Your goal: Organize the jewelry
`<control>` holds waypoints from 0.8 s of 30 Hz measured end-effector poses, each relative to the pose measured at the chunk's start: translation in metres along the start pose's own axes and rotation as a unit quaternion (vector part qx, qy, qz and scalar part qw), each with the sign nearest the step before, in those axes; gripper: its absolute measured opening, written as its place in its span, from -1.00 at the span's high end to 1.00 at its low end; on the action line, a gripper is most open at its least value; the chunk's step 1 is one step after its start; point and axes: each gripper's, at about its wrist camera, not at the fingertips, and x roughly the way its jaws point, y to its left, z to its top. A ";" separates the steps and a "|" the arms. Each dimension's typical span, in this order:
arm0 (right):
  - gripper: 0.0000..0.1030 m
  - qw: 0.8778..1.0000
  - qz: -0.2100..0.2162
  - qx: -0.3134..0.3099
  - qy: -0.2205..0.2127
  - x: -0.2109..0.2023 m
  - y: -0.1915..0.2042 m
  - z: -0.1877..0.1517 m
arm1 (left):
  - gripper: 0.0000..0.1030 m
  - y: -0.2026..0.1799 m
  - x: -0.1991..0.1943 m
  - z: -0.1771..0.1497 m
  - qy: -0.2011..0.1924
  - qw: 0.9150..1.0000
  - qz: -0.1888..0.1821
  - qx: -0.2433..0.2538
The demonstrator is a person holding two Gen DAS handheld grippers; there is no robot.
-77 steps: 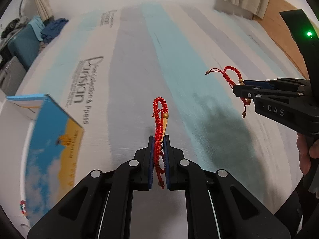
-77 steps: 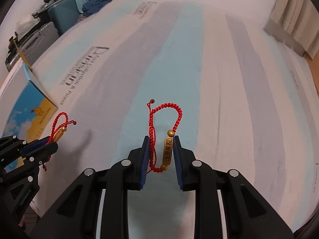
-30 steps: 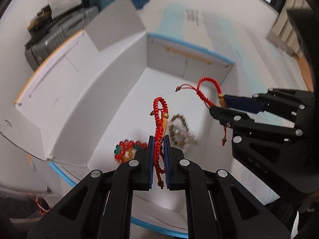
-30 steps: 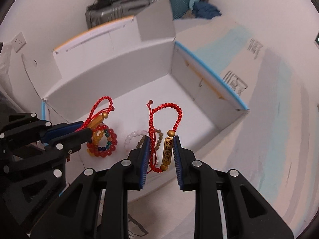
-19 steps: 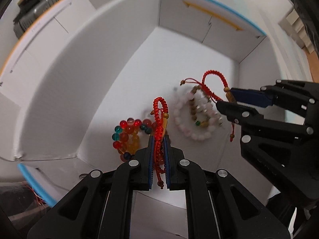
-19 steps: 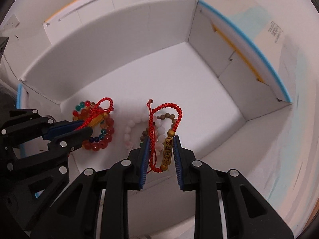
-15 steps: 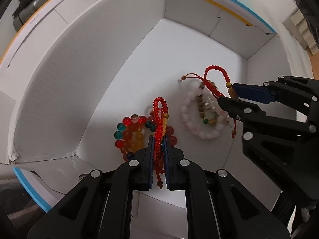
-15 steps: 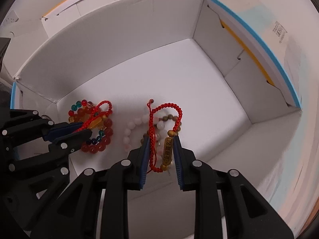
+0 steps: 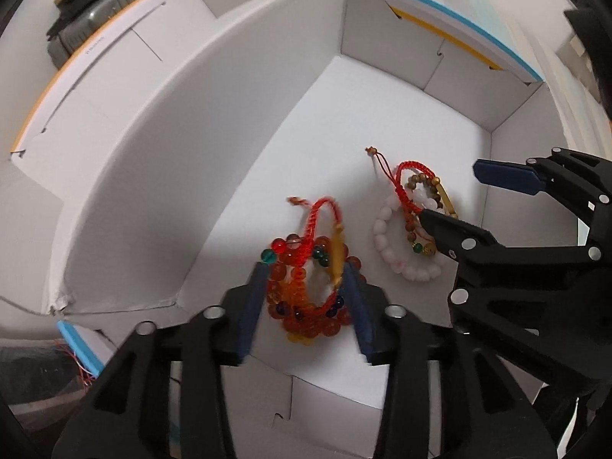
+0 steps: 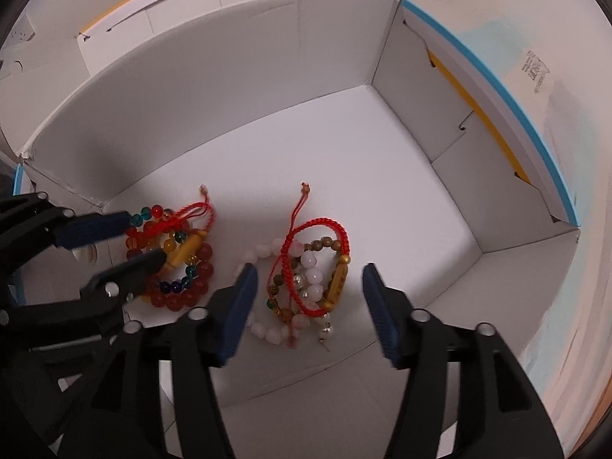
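While our jaws are opening, one red cord bracelet [image 9: 319, 229] drops onto the coloured beads [image 9: 306, 306] at lower centre, free of the left gripper [image 9: 308, 306]; the other [image 10: 317, 264] lies released under the right gripper [image 10: 308, 302] inside the white box [image 10: 229, 57]. Next, we judge, both lift clear.

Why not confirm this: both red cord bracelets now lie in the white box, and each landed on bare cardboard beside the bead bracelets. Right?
Not bare cardboard. The left red cord bracelet lies on top of the amber and red beads; the right red cord bracelet lies on the white and brown beads. Both wrist views show it. They are in the white box.
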 end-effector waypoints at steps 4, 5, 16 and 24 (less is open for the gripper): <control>-0.28 1.000 -0.003 0.007 -0.018 -0.011 0.003 -0.003 | -0.01 0.005 -0.012 -0.007 -0.021 1.000 0.003 -0.005; -0.30 1.000 -0.003 0.009 -0.024 -0.014 0.001 -0.004 | -0.09 0.006 -0.017 -0.009 -0.028 1.000 0.001 -0.006; -0.69 0.993 0.005 0.039 -0.107 -0.072 -0.011 -0.030 | -0.89 0.022 -0.075 -0.018 -0.109 0.993 -0.014 -0.042; -0.86 0.981 -0.011 0.055 -0.186 -0.125 -0.026 -0.058 | -0.89 0.013 -0.115 -0.052 -0.168 0.984 -0.009 -0.055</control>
